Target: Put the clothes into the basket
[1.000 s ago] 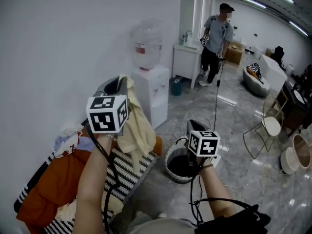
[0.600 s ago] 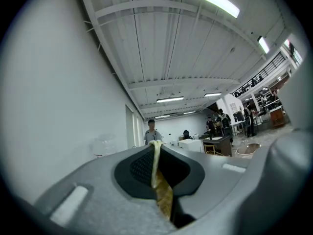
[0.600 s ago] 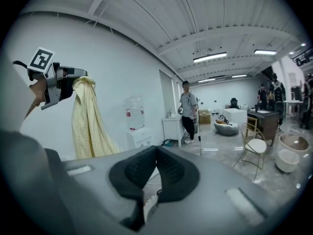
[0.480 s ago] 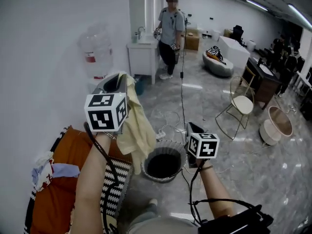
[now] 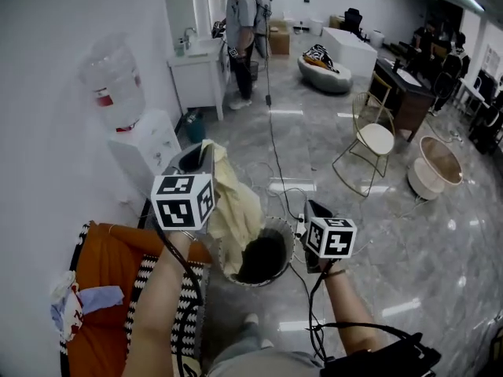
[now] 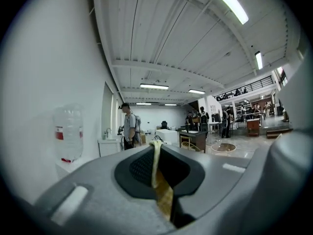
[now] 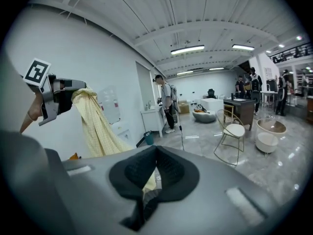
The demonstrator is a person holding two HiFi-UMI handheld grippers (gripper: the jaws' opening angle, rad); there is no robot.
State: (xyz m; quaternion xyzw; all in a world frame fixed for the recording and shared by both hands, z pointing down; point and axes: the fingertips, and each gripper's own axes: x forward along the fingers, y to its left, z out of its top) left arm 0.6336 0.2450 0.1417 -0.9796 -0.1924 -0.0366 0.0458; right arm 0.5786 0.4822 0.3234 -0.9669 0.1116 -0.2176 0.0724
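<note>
Yellow garment (image 5: 233, 210), one piece, hanging over the one basket (image 5: 288, 242).
The left hand-held gripper (image 6: 155, 143) is clamped on the garment's top edge, and the lower end dangles over the left rim of the basket, which stands on the floor. The right hand-held gripper (image 7: 155, 150), just beside the basket, has its jaws together on nothing. One small heap of clothes (image 5: 75, 305) lies on the orange seat (image 5: 110, 261).
</note>
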